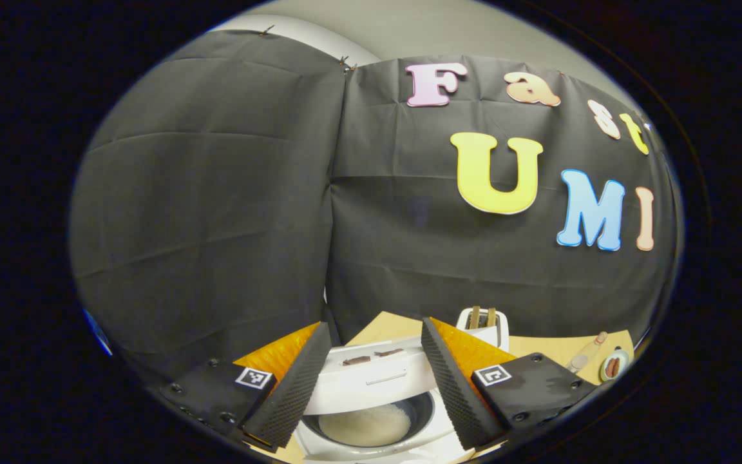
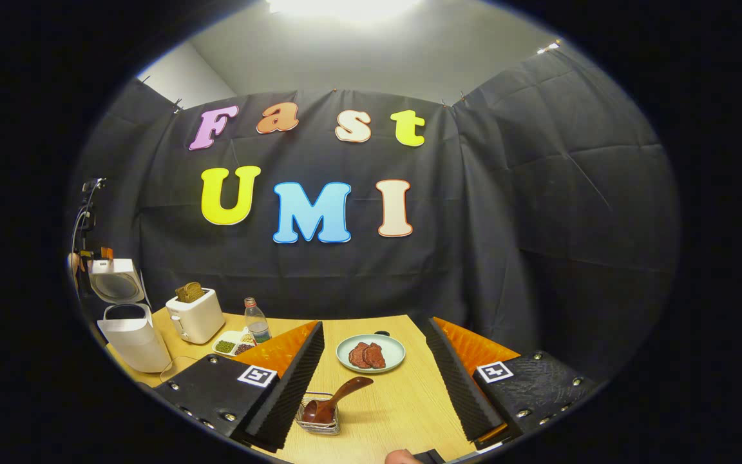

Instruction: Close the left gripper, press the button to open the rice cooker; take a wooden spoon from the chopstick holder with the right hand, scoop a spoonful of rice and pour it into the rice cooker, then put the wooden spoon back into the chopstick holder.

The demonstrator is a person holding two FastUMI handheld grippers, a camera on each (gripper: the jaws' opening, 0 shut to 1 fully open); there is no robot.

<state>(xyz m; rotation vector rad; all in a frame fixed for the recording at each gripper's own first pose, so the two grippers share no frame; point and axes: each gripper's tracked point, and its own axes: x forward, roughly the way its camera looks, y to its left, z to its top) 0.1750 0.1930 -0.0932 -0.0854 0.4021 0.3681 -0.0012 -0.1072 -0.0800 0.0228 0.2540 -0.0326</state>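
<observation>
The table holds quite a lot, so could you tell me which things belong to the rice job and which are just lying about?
Job: rice cooker, open, rice inside; wooden spoon in its wire holder; both grippers.
Lying about: toaster, bottle, plate of meat, snack tray.

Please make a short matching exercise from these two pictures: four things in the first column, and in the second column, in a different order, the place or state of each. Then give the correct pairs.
Things
1. rice cooker
2. wooden spoon
3. toaster
4. plate

Place or state
A. holds slices of bread in its slots
B. carries dark reddish pieces of food
C. lid up, rice in the pot (seen in the left gripper view)
D. lies with its bowl in a small wire basket, handle sticking out

Pairs: 1-C, 2-D, 3-A, 4-B
</observation>
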